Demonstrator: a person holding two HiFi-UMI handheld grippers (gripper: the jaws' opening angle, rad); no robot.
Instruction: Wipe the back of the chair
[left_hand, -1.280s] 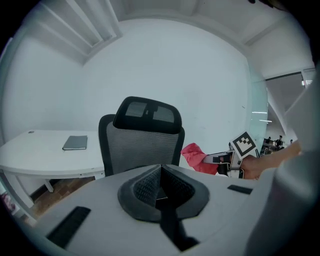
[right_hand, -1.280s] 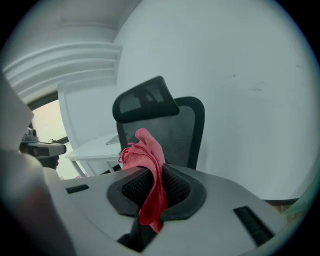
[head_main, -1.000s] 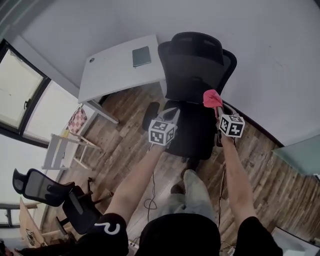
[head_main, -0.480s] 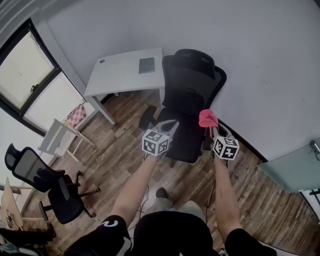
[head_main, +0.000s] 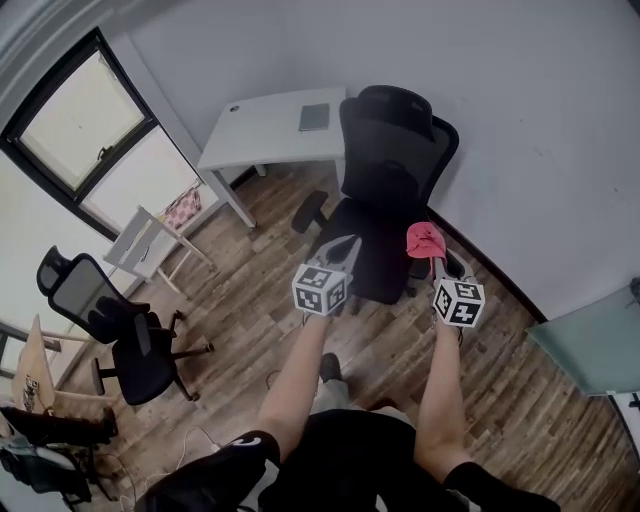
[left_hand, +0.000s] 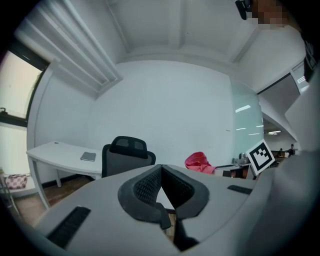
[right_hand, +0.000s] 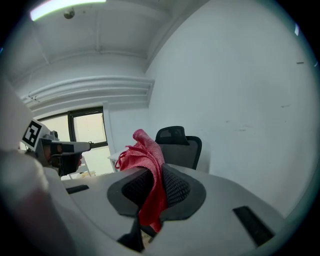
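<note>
**A:** Your right gripper (right_hand: 152, 176) has its jaws clamped on the pink cloth (right_hand: 147, 152). The cloth bunches up above the pads and a tail hangs below them. It was pinched the same way a second ago.

**B:** Your left gripper (left_hand: 161, 168) is pressed closed, pad tips meeting, with nothing between them. In the head view it sits just left of the right one, both held out in front of you at about the same height.

**A:** The black chair (head_main: 395, 150) stands near the white wall with its seat towards you and its back upright. Neither gripper touches it (the cloth hangs in the air off the seat's front right corner). A second ago the cloth overlapped the chair's right side near the armrest. Now the chair sits higher in the head view. Both grippers lie lower, around the front edge of the seat and over the wooden floor (head_main: 250, 300).

**B:** You also see more of the room than before. The window (head_main: 85, 140) takes up more of the left. The second black chair (head_main: 78, 288) at lower left has come further into the view. The white desk (head_main: 275, 130) still stands just left of the chair, with the grey pad (head_main: 314, 117) lying on its chair-side end.

**A:** From the right gripper view, the chair's headrest and back show beyond the cloth, apart from it.
</note>
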